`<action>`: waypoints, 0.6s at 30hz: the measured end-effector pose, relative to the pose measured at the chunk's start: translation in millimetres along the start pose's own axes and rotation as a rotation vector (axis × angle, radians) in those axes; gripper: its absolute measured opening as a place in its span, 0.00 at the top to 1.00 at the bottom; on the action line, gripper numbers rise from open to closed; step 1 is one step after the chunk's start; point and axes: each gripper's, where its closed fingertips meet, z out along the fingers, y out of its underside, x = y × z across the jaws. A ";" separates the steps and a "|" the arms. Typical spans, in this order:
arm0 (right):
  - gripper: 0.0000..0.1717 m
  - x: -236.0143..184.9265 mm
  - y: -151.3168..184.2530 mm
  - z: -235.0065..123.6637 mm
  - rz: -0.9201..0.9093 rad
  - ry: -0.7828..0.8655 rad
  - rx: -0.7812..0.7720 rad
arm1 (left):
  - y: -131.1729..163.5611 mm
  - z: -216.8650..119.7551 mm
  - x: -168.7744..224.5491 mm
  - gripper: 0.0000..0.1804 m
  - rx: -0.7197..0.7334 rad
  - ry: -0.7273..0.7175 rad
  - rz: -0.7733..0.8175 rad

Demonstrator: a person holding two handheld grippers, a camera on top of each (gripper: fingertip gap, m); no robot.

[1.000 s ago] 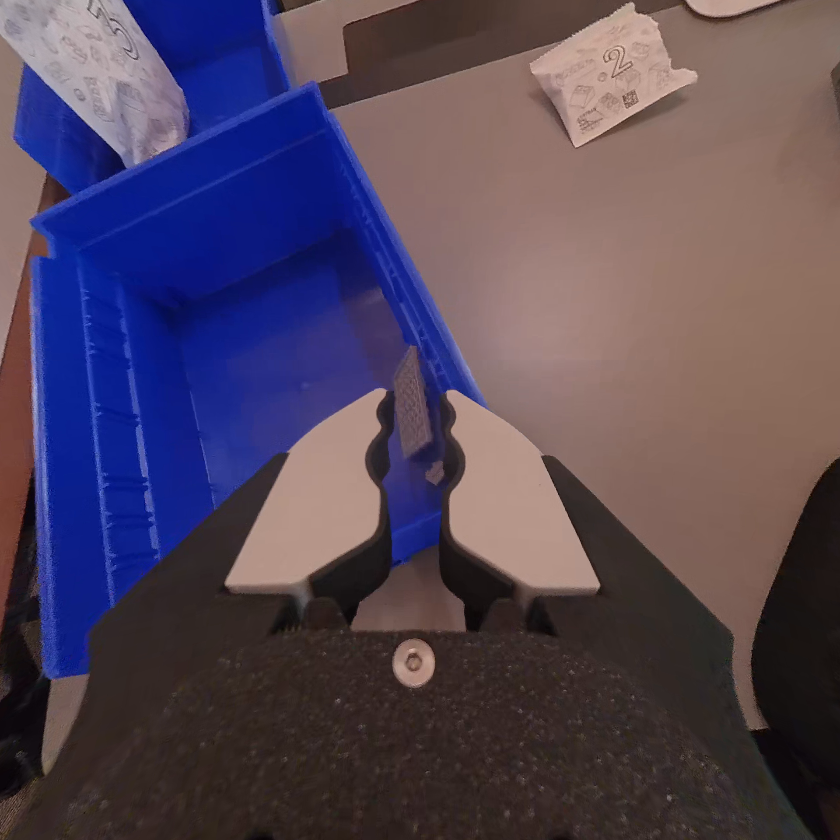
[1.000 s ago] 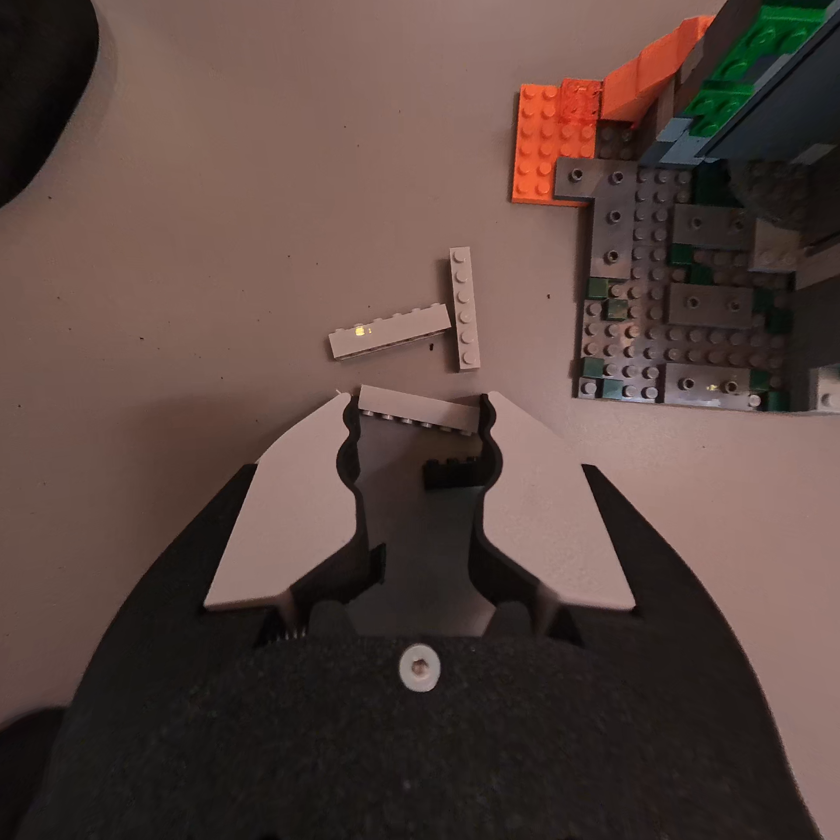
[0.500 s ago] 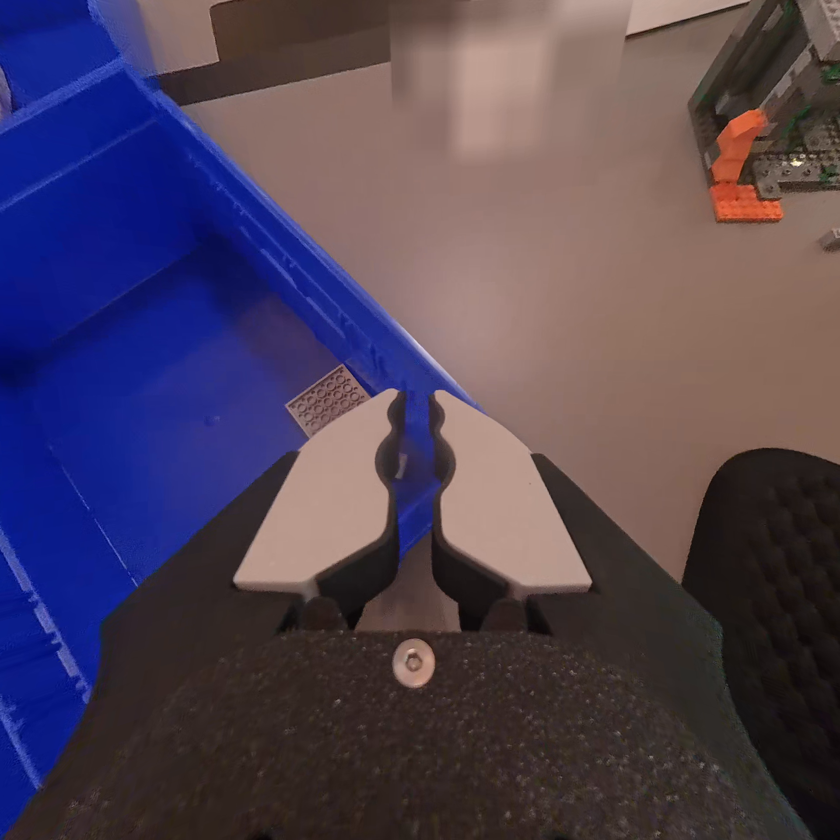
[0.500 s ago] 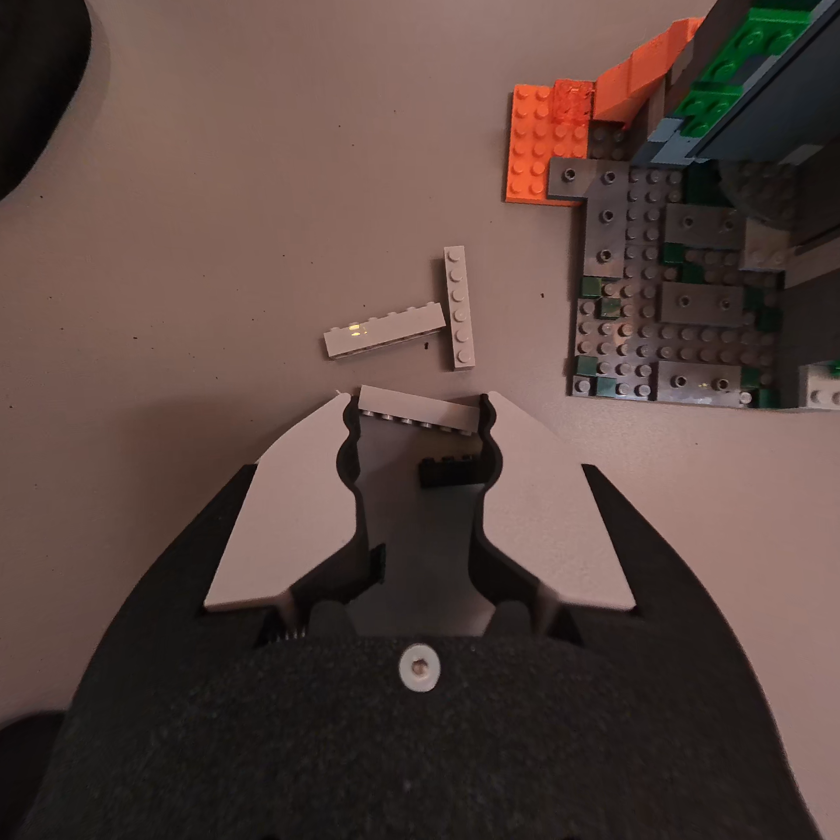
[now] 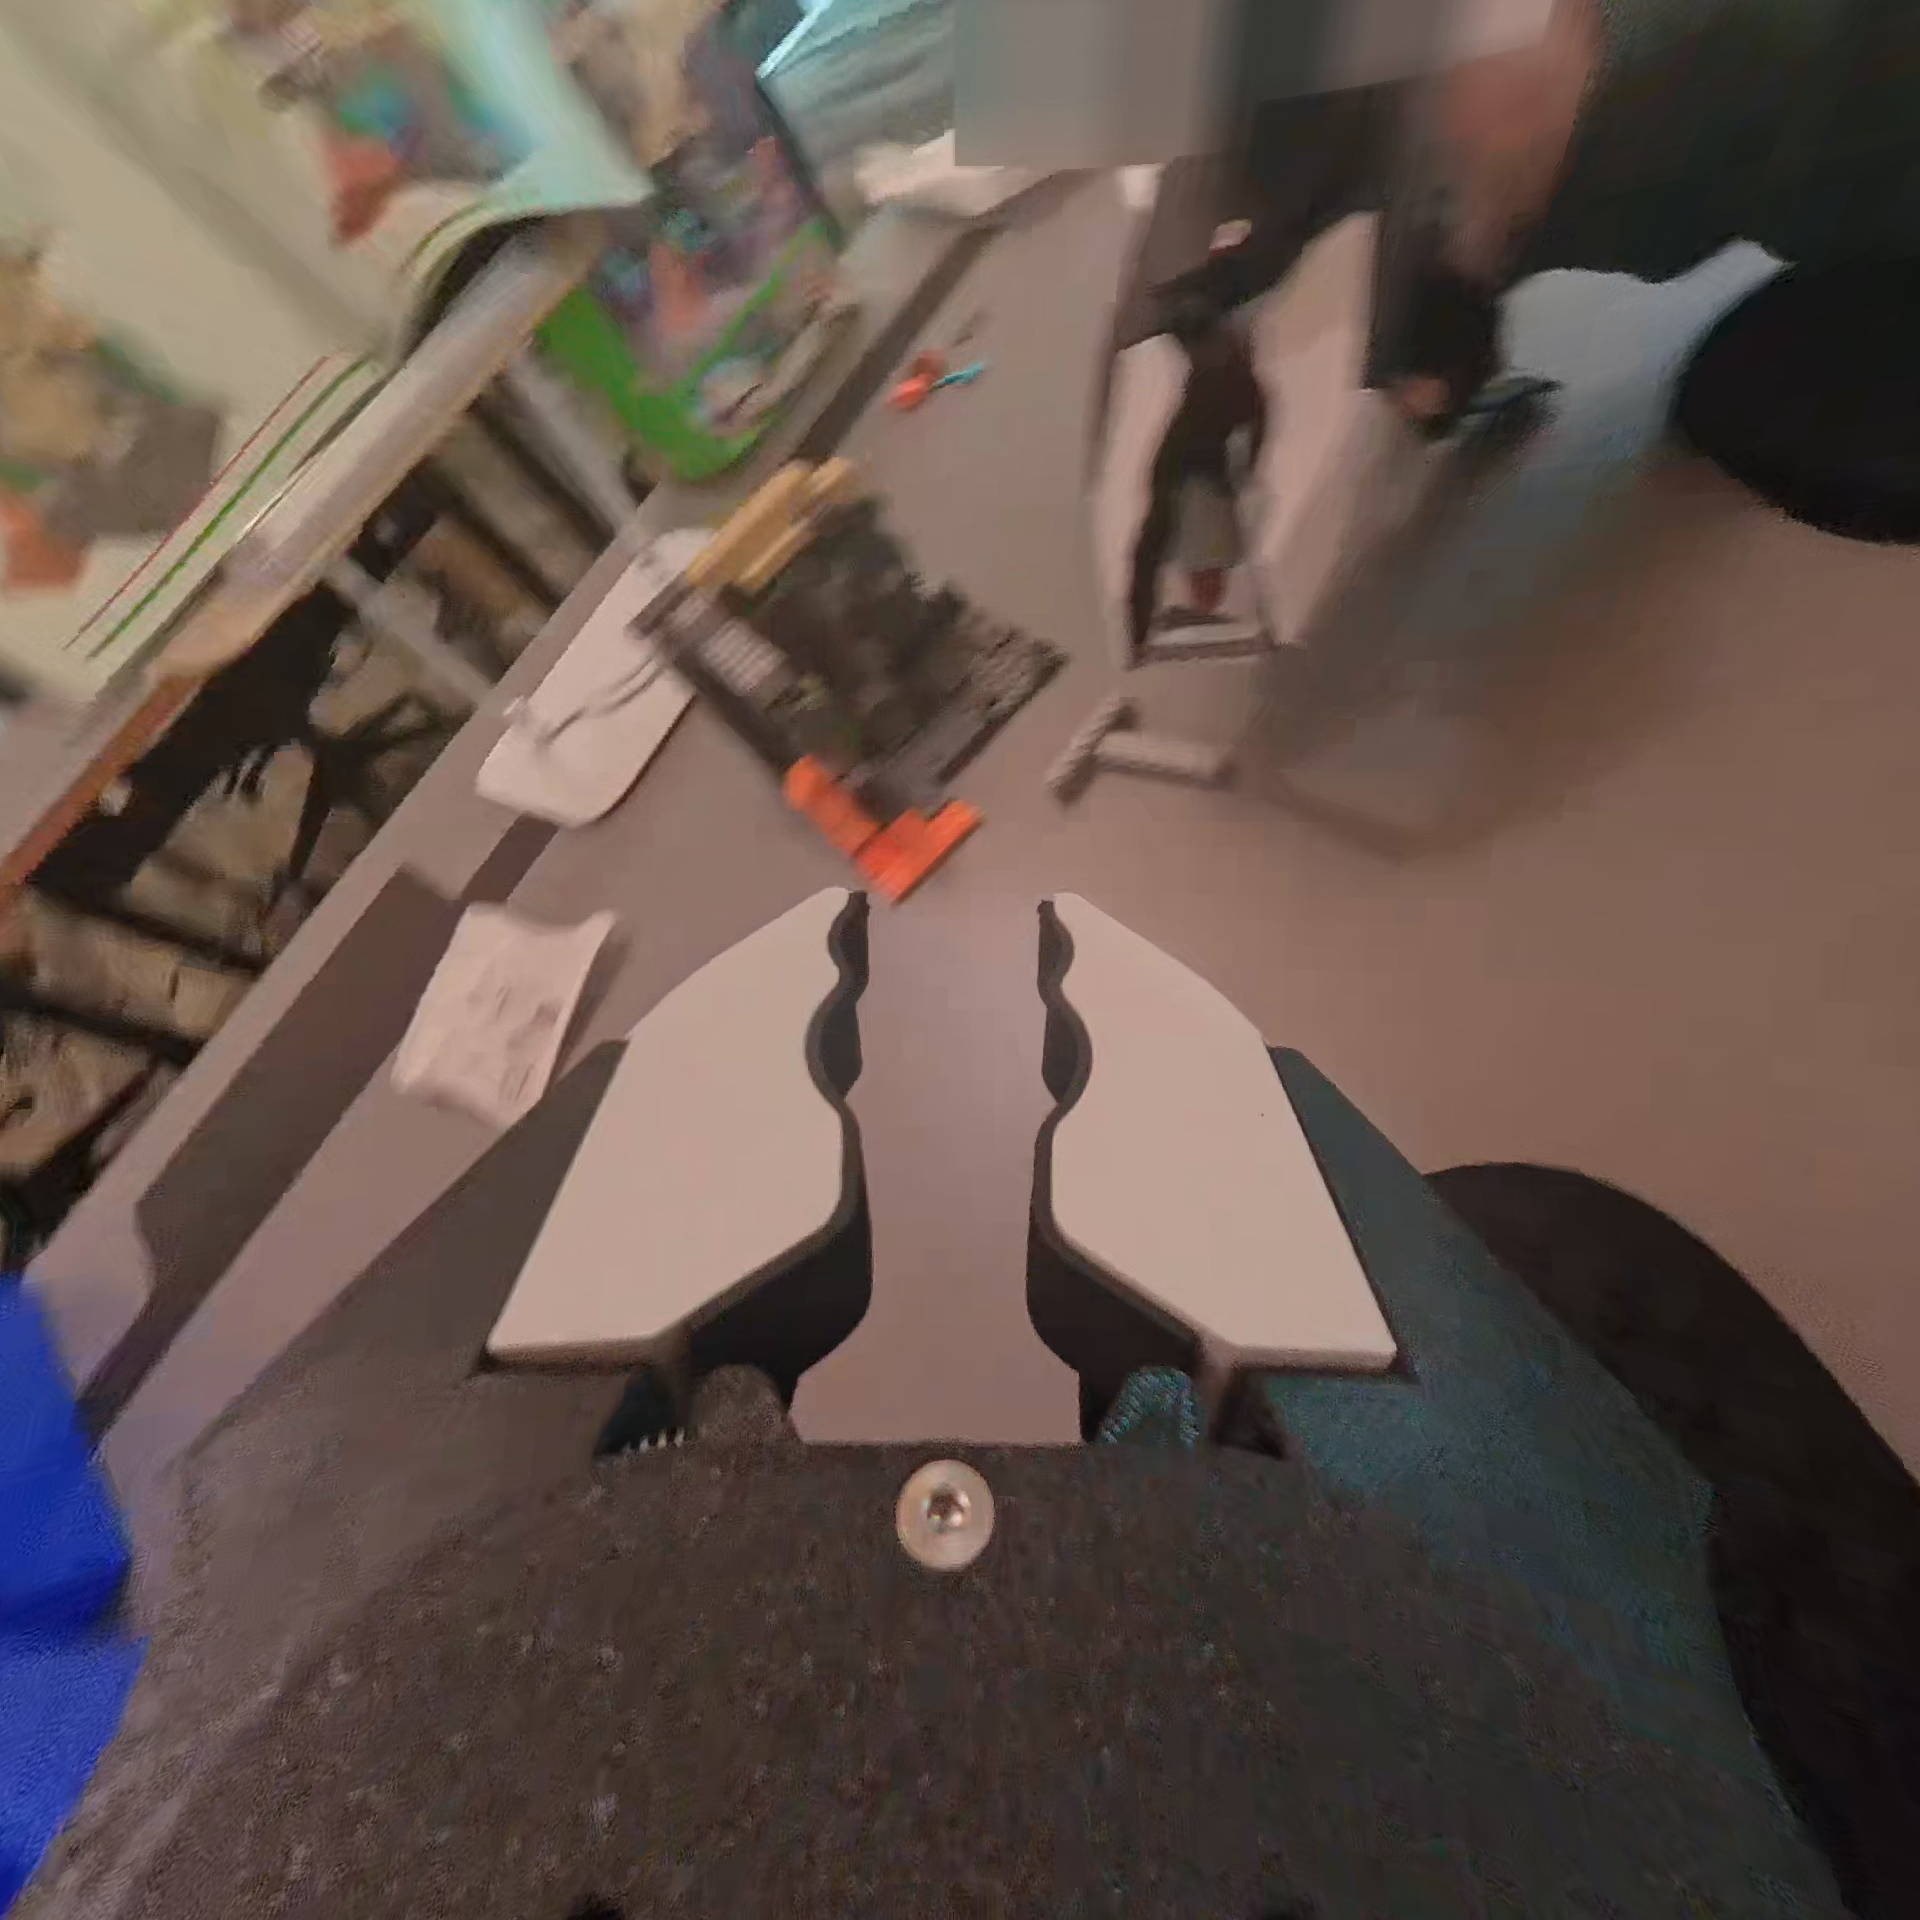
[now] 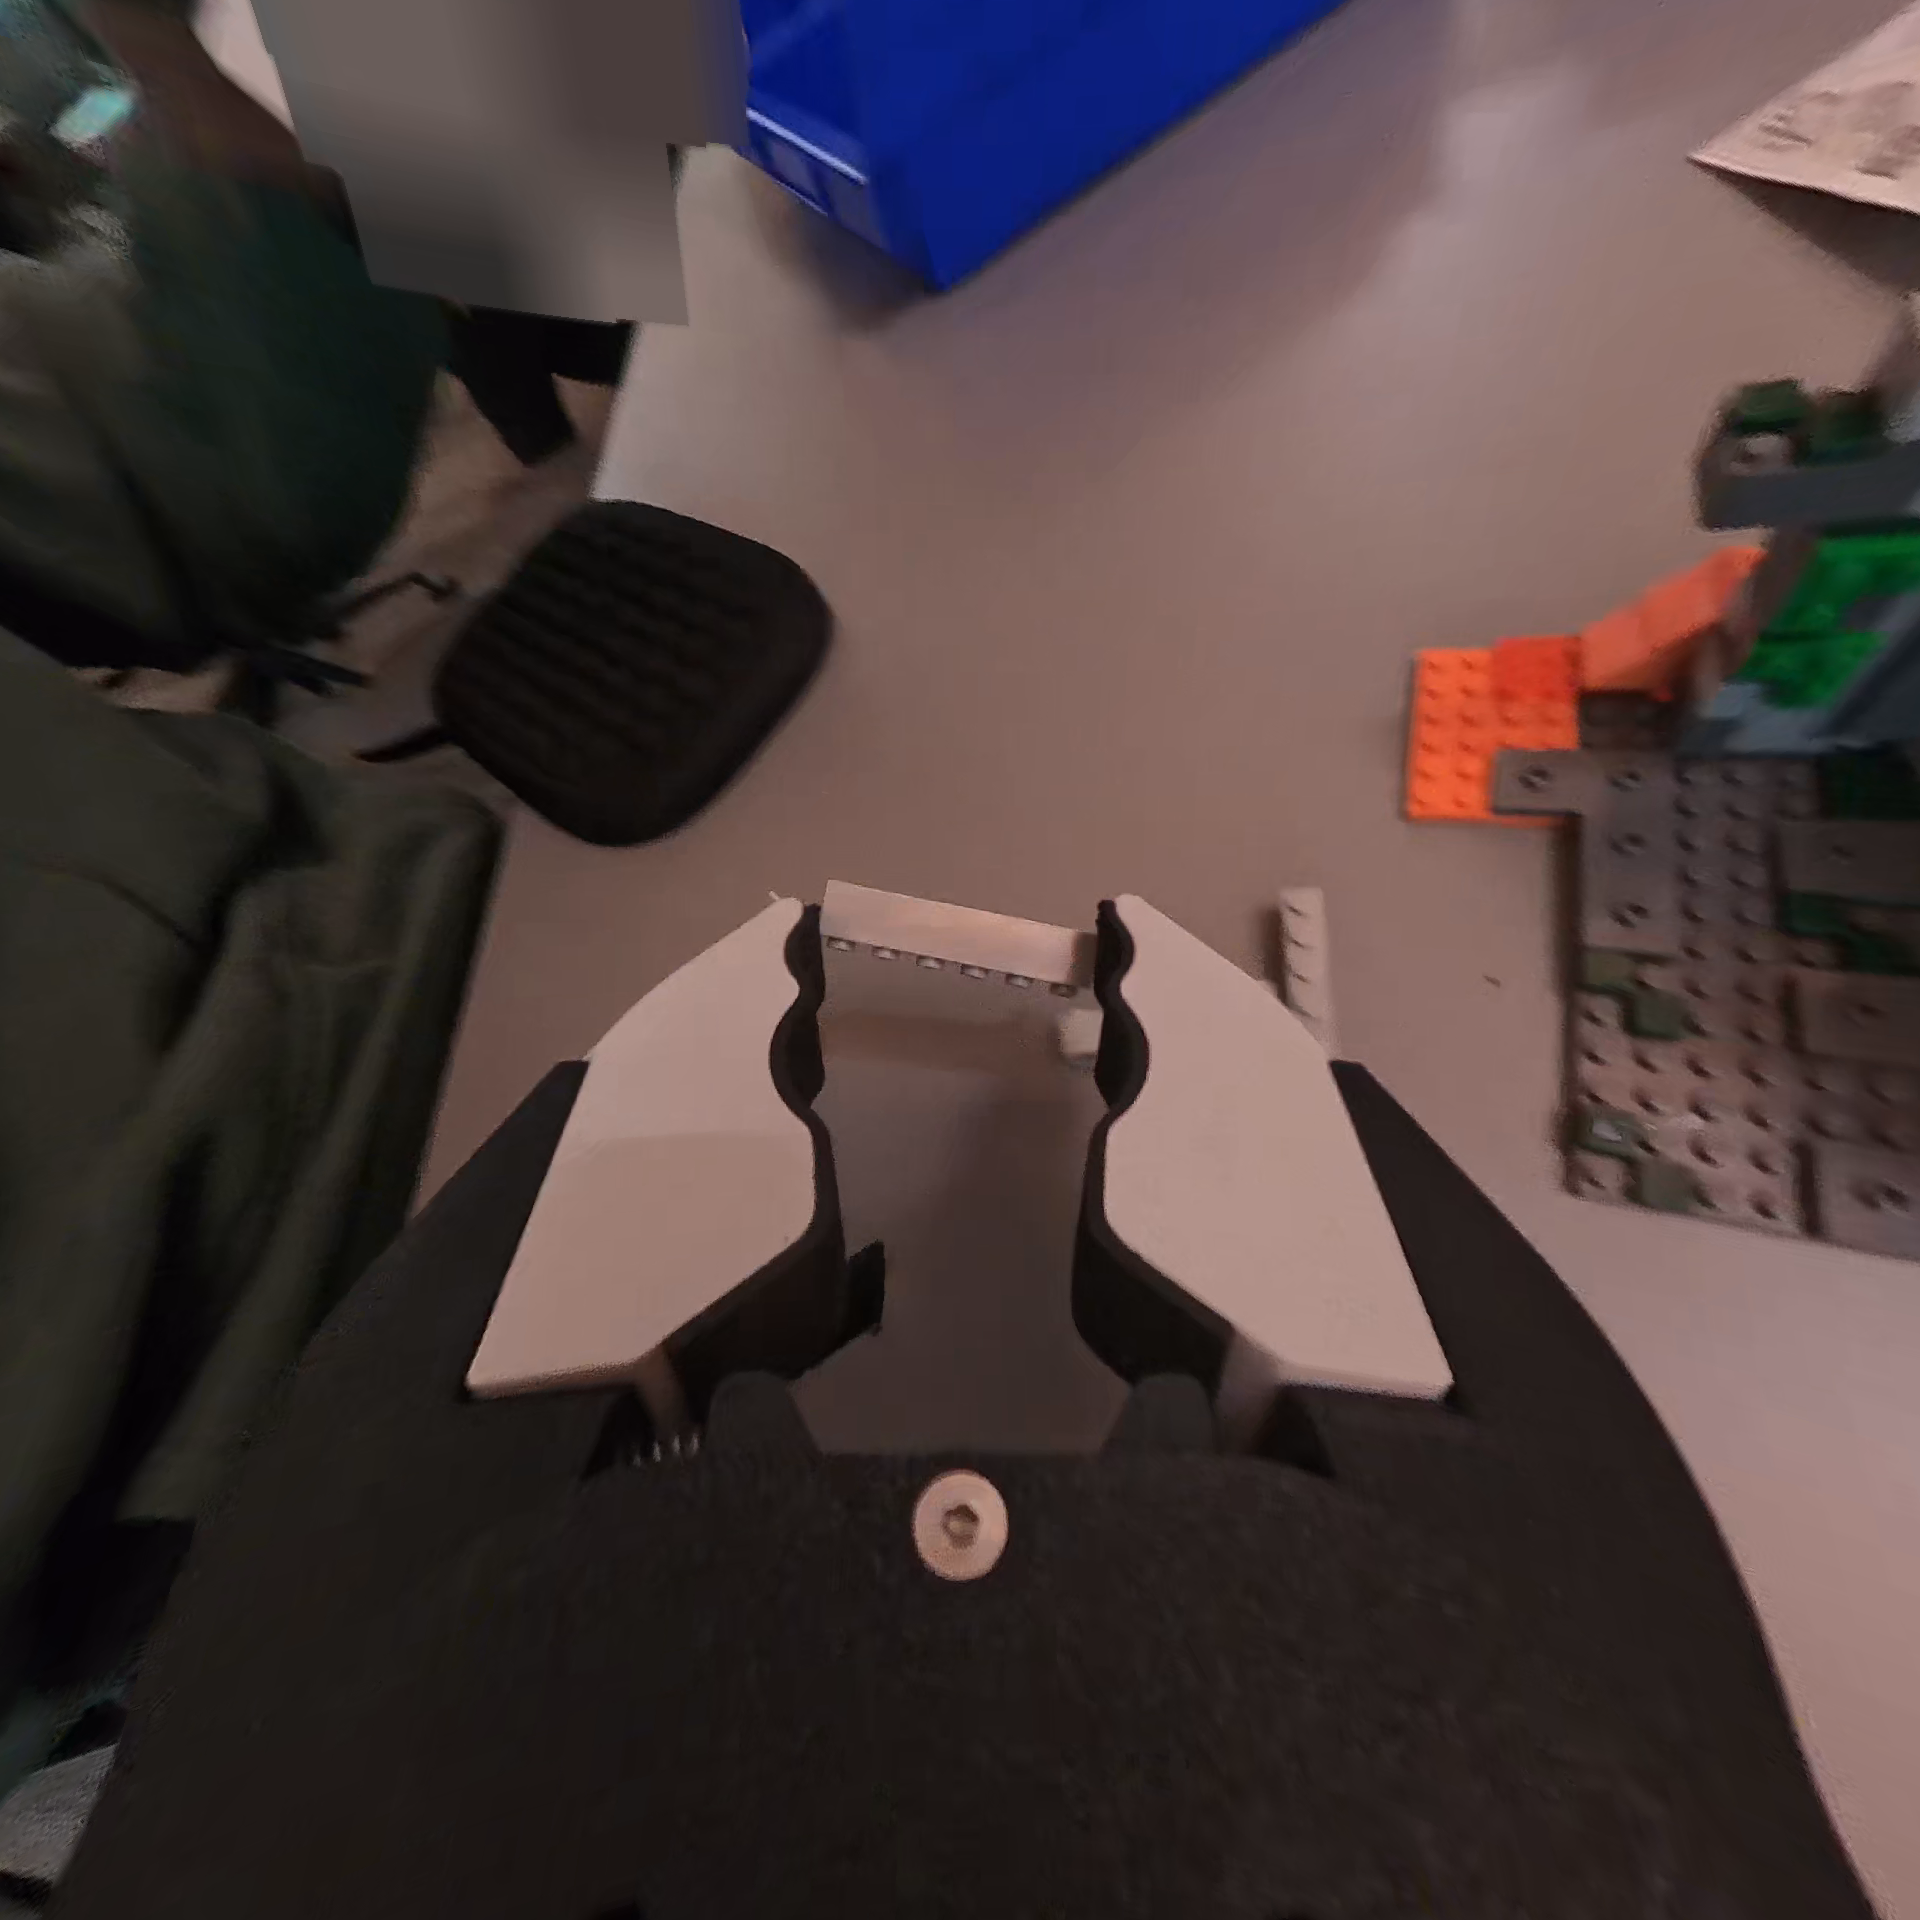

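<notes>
Over grey tabletop (image 6: 1039, 520): right gripper (image 6: 956, 940) clamped on grey brick (image 6: 951, 930); left gripper (image 5: 945, 914) apart, empty, near orange plate (image 5: 920, 836).

Wide open grey table (image 6: 1091, 540) ahead of the right gripper (image 6: 958, 935) through the middle of the frame, nothing on it. Right side is crowded: brick build (image 6: 1714, 987) and a loose grey strip (image 6: 1304, 956) just beside the right finger. Blue bin (image 6: 966, 125) blocks the top centre, black chair (image 6: 634, 665) the left. In the left wrist view, bare table lies centre and right, orange plate (image 5: 914, 836) just beyond the fingertips.
</notes>
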 end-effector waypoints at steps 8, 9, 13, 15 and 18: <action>0.71 -58.6 -29.6 9.4 0.067 -0.325 0.145 | -33.0 55.9 82.0 0.80 0.157 0.119 0.304; 0.71 -63.4 -32.5 10.0 0.070 -0.346 0.157 | -37.3 58.9 83.5 0.81 0.174 0.091 0.332; 0.71 -69.0 -39.8 6.9 0.050 -0.344 0.183 | -45.7 58.9 77.3 0.93 0.206 0.002 0.387; 0.66 -63.5 -44.7 -2.9 0.027 -0.307 0.213 | -42.2 53.1 65.5 0.94 0.189 -0.019 0.333; 0.67 -25.5 -39.5 -24.5 -0.028 -0.073 0.178 | -23.1 33.1 23.7 0.93 0.103 -0.144 0.251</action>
